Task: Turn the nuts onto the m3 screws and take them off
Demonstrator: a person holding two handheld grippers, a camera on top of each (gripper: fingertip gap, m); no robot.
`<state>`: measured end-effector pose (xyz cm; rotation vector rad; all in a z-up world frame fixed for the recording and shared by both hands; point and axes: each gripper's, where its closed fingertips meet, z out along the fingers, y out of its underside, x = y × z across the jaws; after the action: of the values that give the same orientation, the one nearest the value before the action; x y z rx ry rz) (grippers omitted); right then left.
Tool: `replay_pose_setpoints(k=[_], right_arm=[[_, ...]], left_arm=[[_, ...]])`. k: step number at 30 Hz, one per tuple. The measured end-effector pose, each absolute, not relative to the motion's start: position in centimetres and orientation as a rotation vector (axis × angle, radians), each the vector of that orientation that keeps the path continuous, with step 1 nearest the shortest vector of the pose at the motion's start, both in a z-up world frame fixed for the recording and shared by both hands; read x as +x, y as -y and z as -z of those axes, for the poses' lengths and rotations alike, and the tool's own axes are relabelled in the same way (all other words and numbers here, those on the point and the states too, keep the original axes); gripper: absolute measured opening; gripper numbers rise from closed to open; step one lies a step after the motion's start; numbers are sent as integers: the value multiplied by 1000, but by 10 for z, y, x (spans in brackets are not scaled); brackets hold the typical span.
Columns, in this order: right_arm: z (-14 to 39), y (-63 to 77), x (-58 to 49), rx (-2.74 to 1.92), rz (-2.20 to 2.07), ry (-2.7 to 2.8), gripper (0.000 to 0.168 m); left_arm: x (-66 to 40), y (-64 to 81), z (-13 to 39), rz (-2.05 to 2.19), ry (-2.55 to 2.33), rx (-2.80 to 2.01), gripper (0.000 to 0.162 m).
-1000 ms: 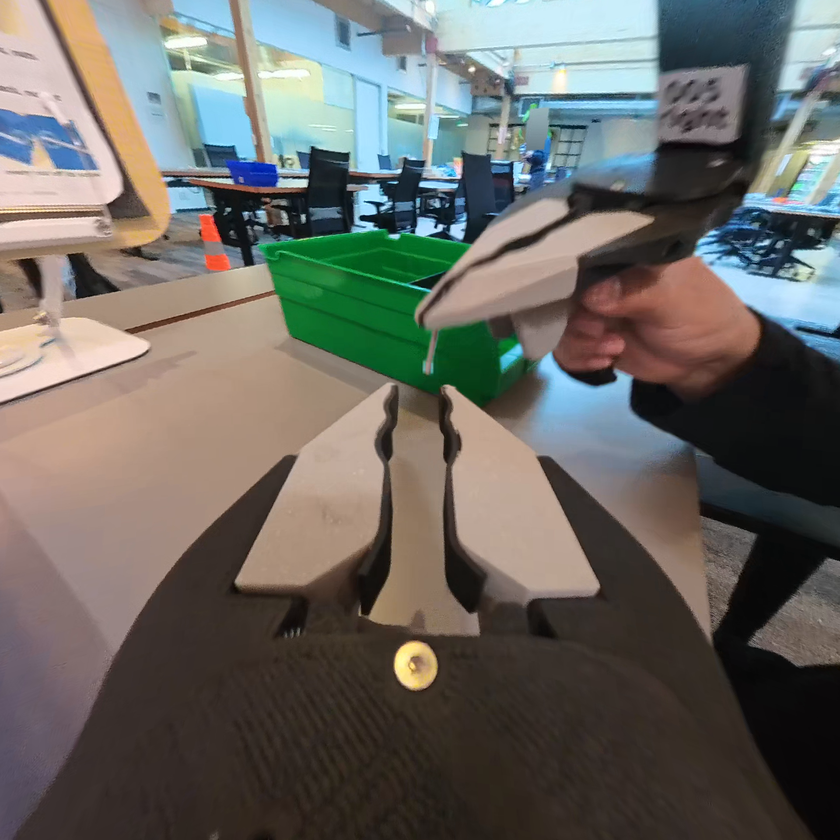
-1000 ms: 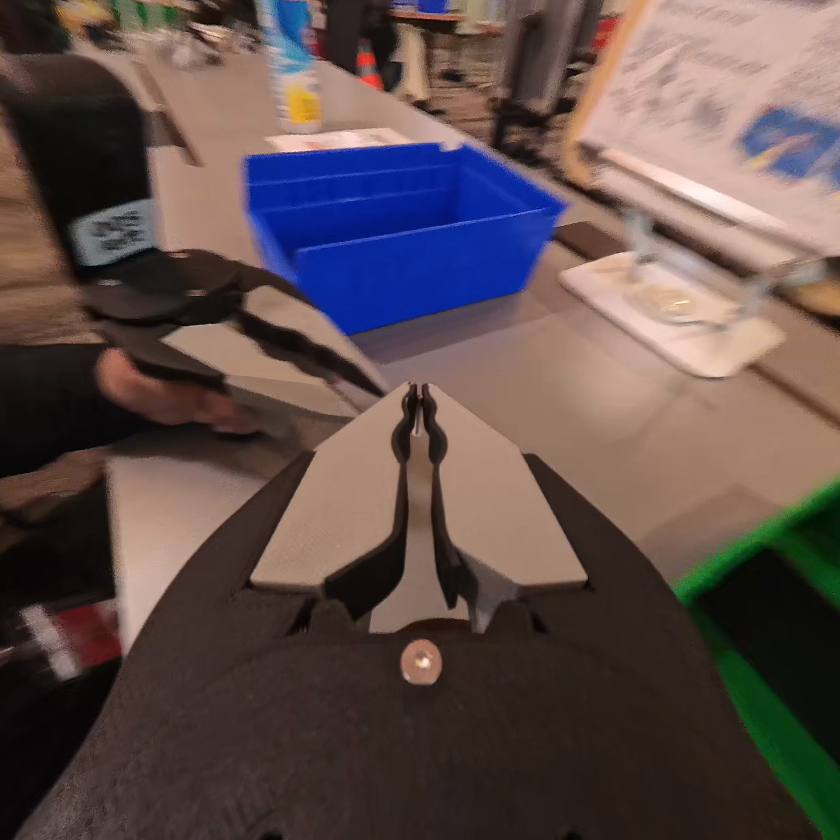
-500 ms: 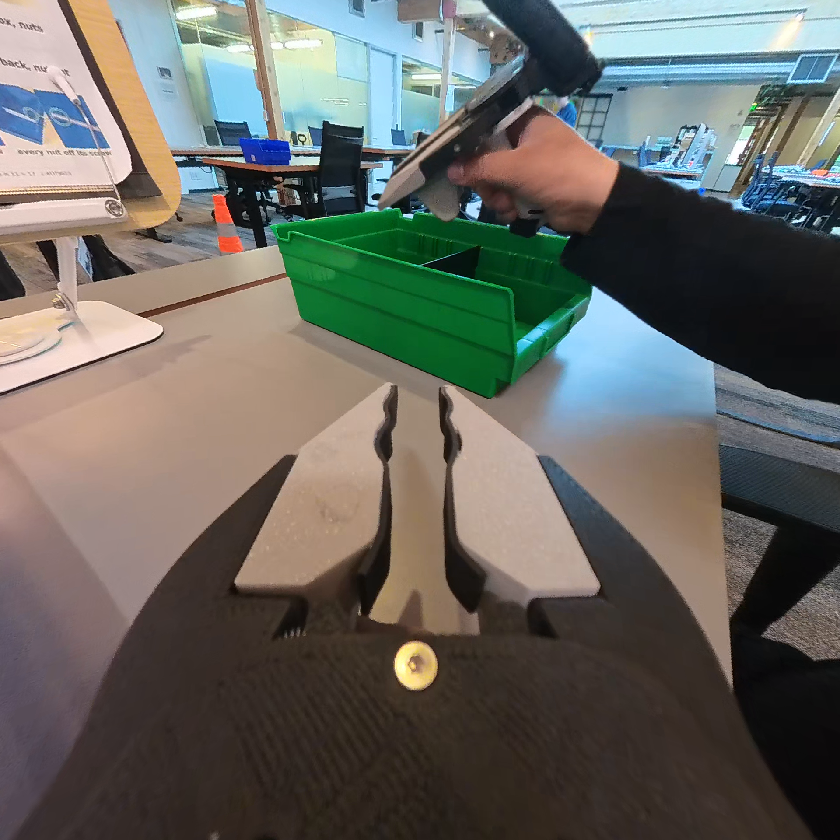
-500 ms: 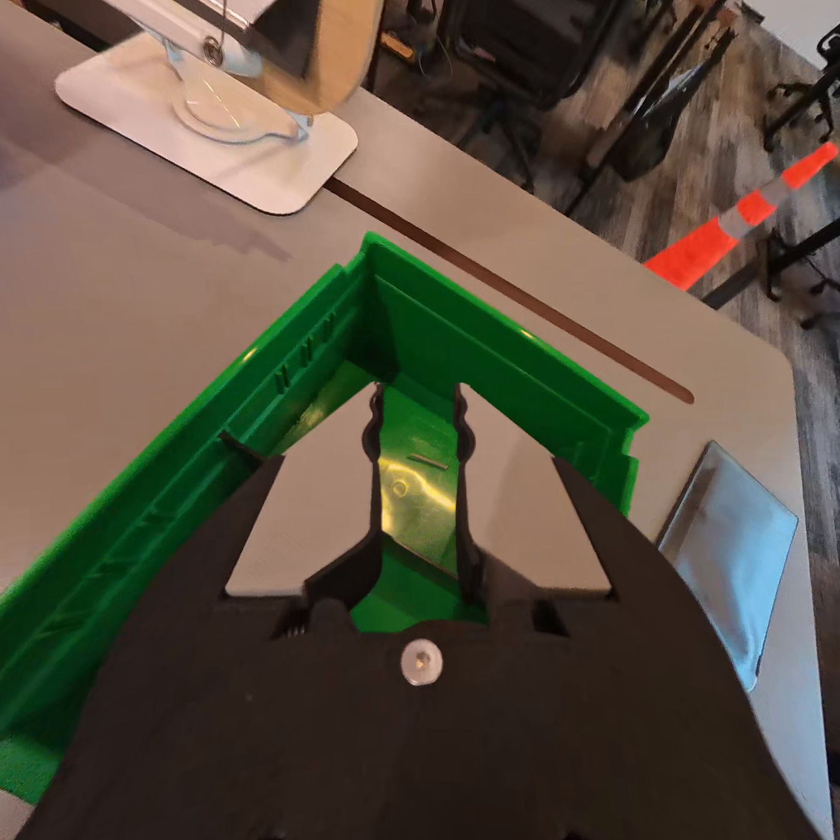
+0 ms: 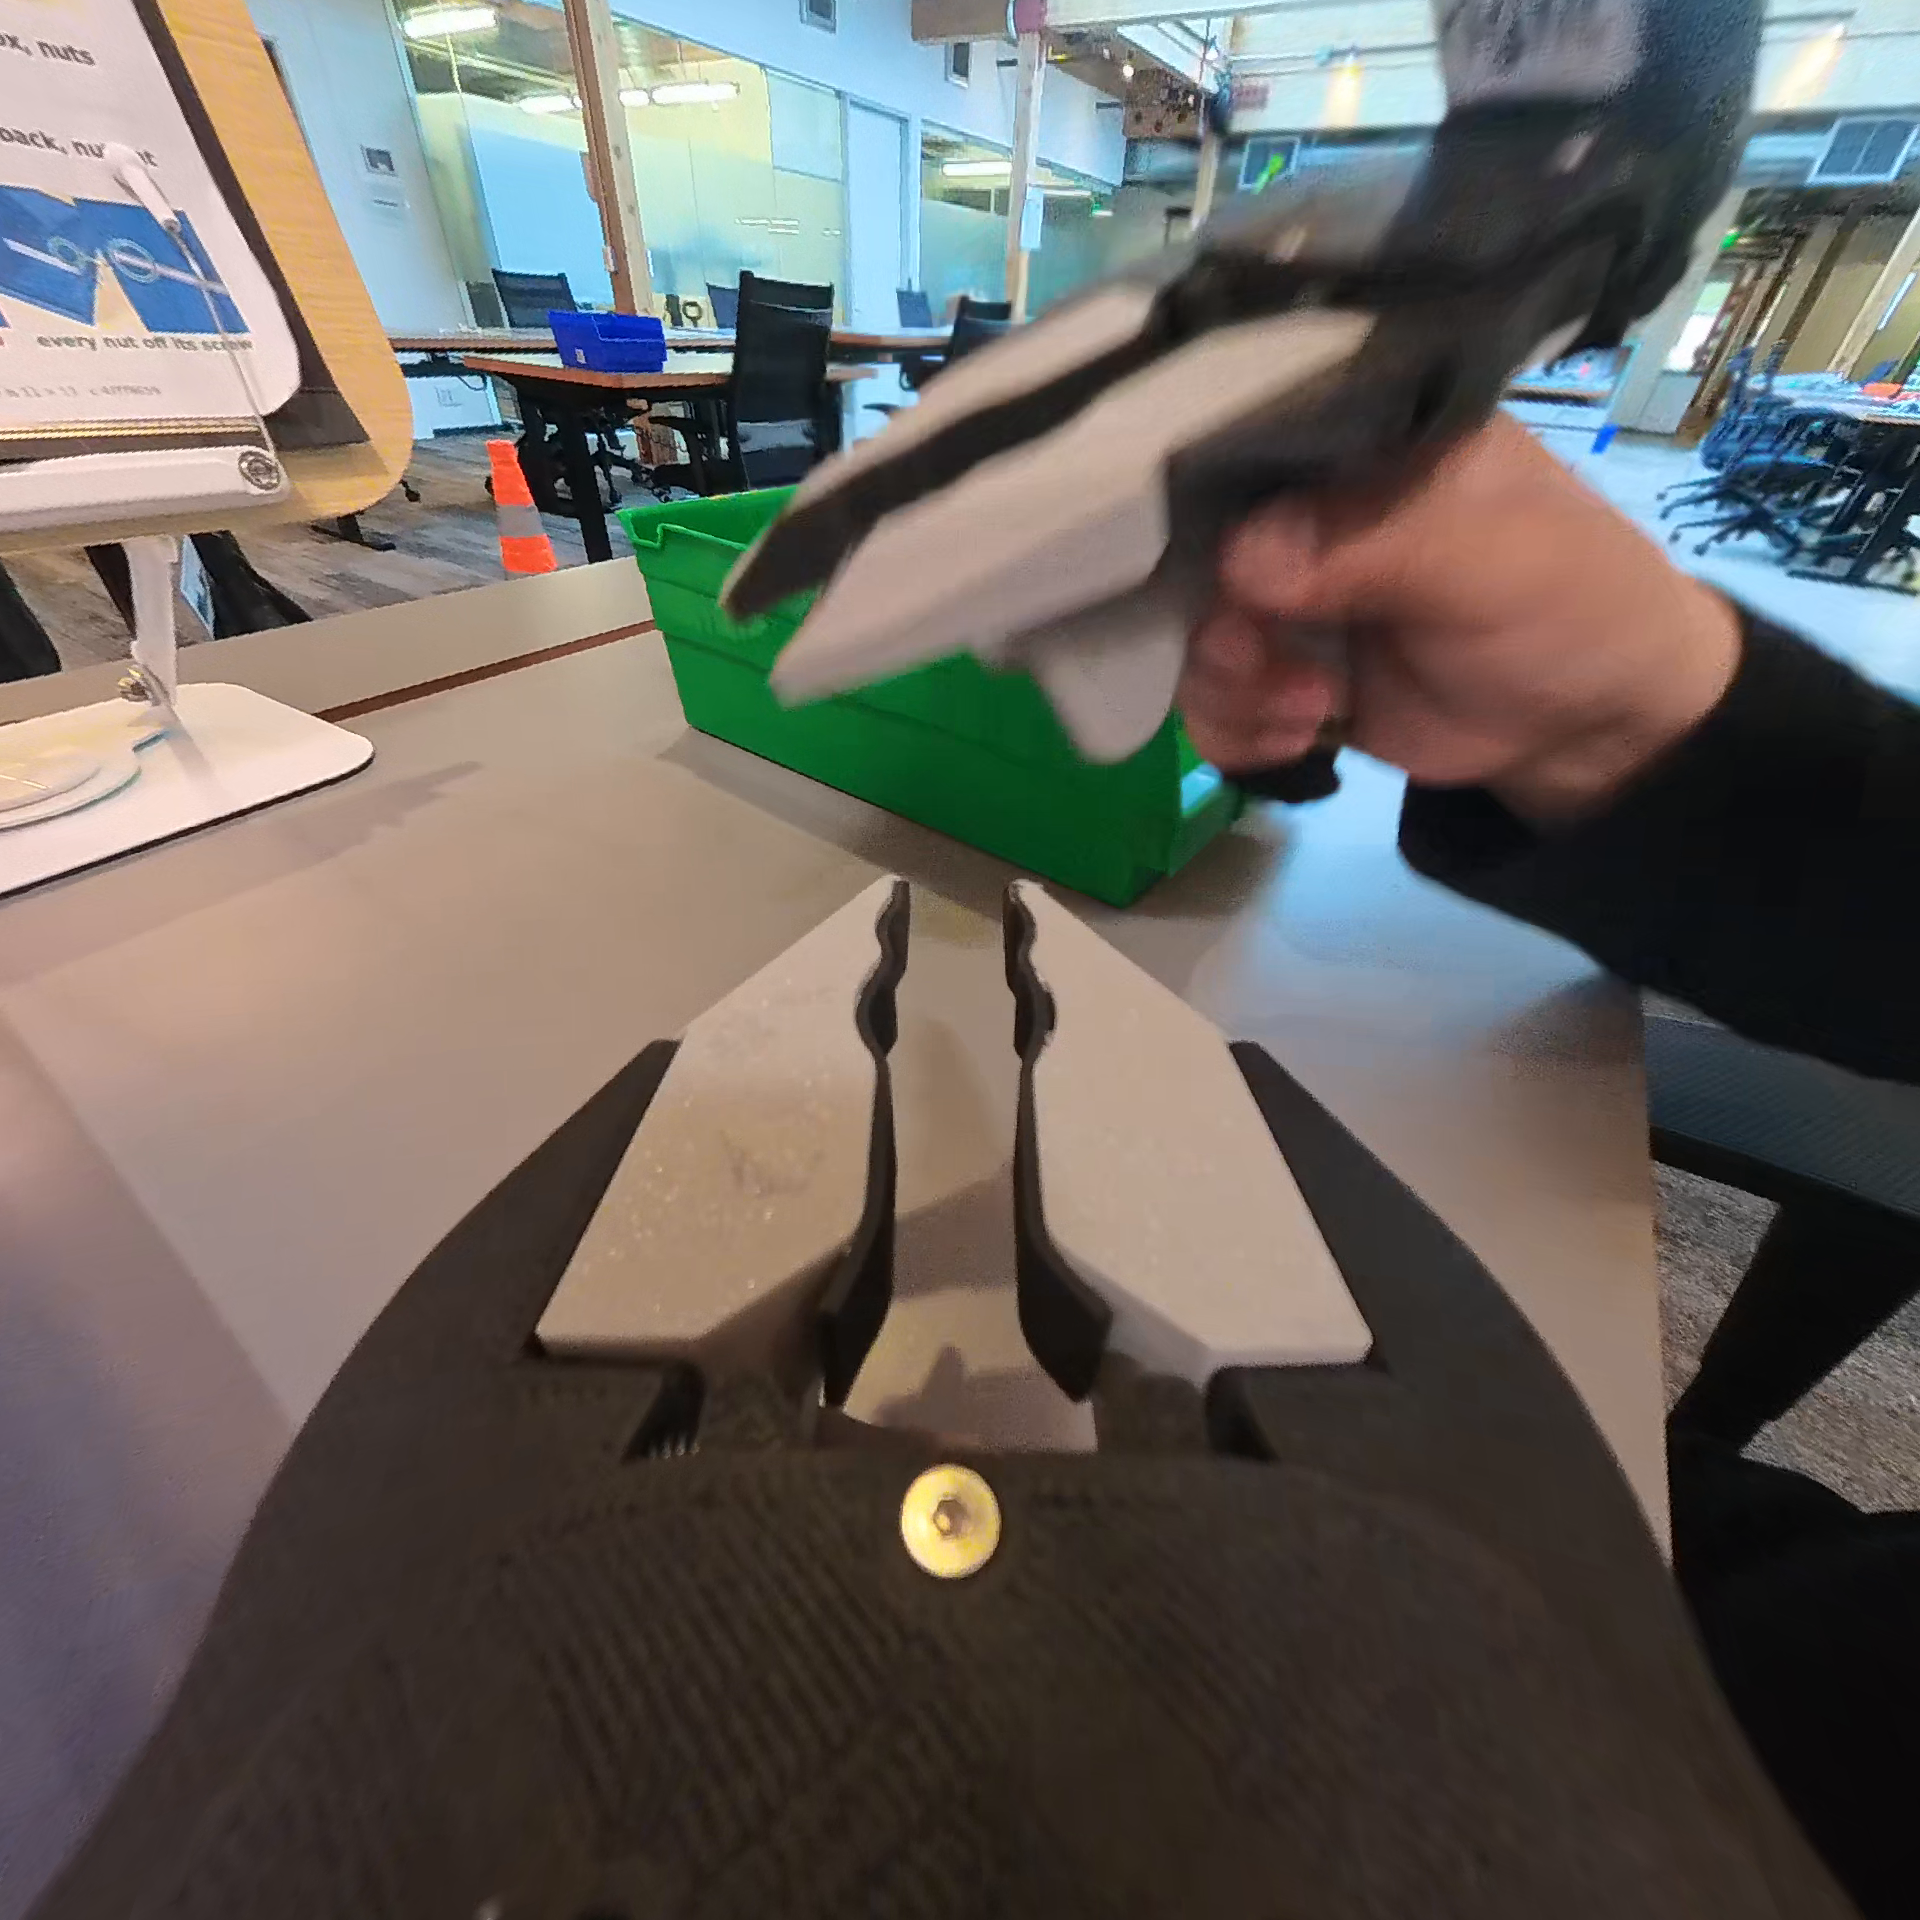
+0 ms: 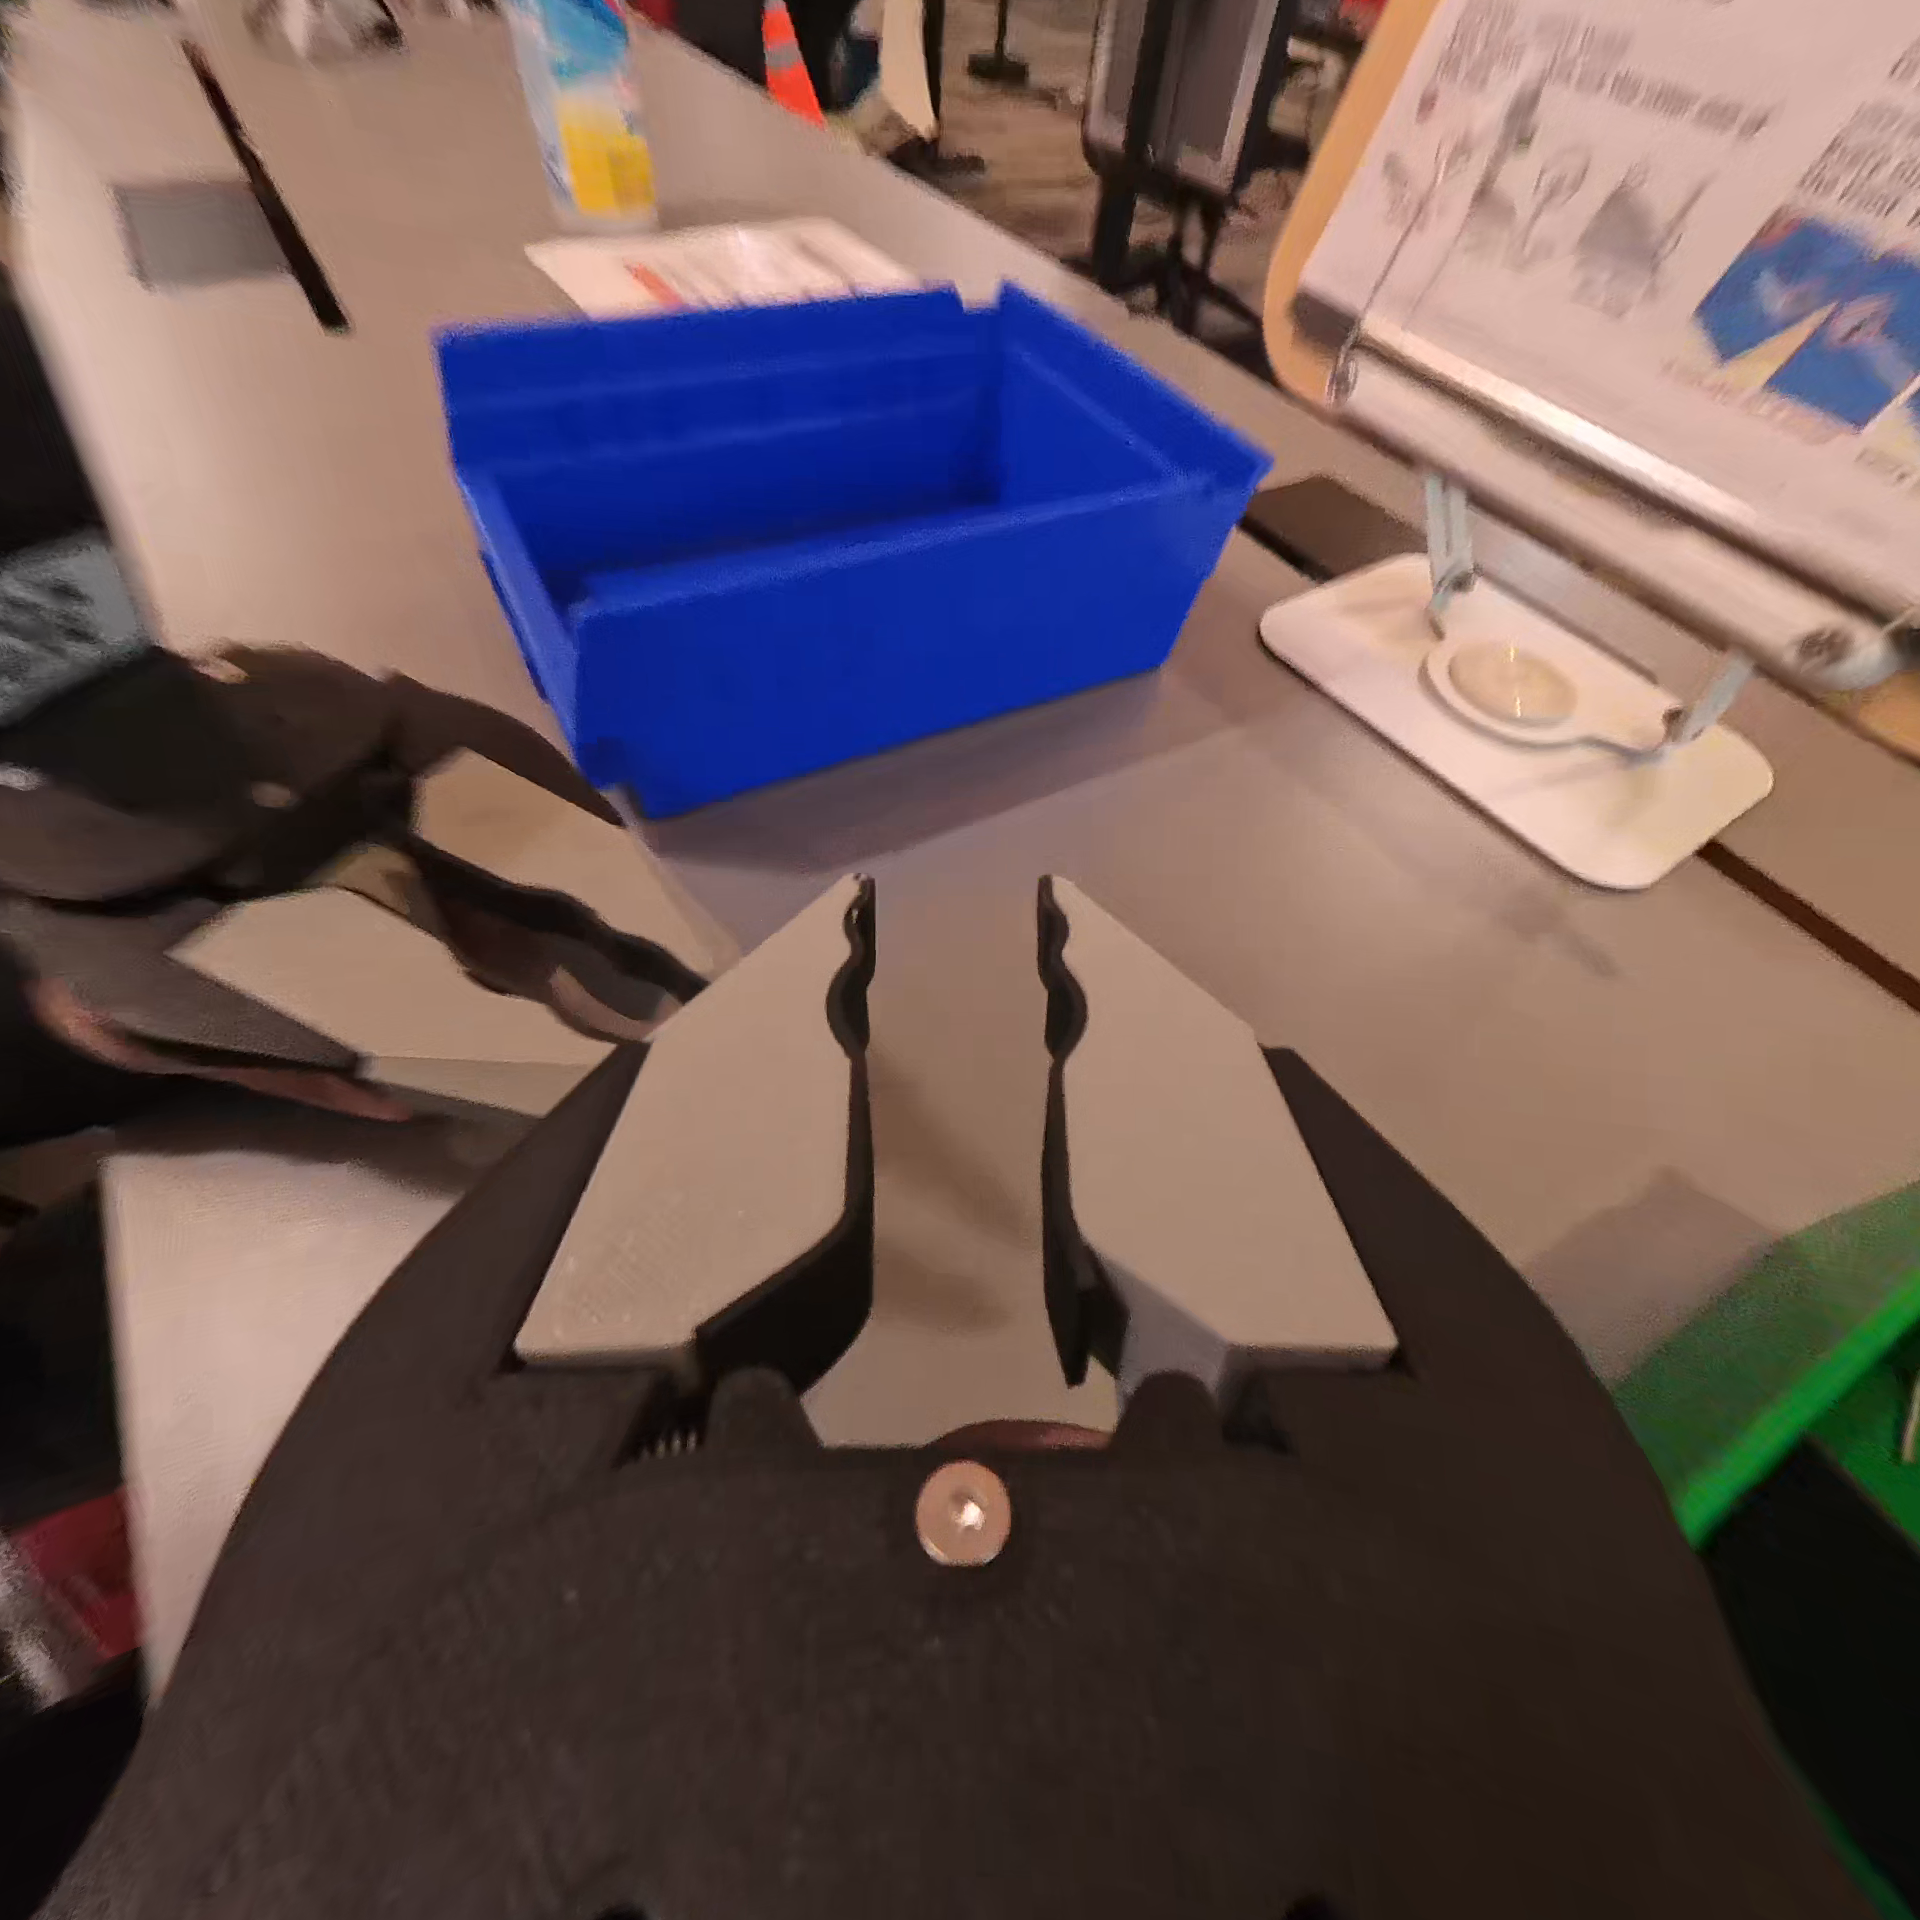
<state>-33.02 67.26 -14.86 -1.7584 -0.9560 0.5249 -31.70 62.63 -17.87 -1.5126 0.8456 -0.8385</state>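
Hovering over the grey table [image 5: 436, 935]: left gripper [image 5: 956, 904], right gripper [image 6: 954, 894]; jaws apart, empty.

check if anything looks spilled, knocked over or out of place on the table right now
Nothing stands out. The green bin and blue bin both sit flat and upright on the table, and the white document stand is upright. Both claws, left and right, are open and empty.
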Motion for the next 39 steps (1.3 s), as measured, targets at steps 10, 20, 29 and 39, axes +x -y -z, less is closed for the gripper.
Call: replay_pose_setpoints(k=[10,20,29,39], right_arm=[[223,-693,-344,-1813,-456,985,28],[225,-676,-361,-1779,-463,1080,31],[231,-674,-362,-1799,-484,1091,32],[231,-668,-367,-1769,-449,1136,32]], left_arm=[[-406,-648,101,802,-577,-1501,20],[-545,-747,141,576,-425,-1919,28],[-563,-782,237,328,-679,-2530,28],[-558,-796,263,278,-532,-2614,23]])
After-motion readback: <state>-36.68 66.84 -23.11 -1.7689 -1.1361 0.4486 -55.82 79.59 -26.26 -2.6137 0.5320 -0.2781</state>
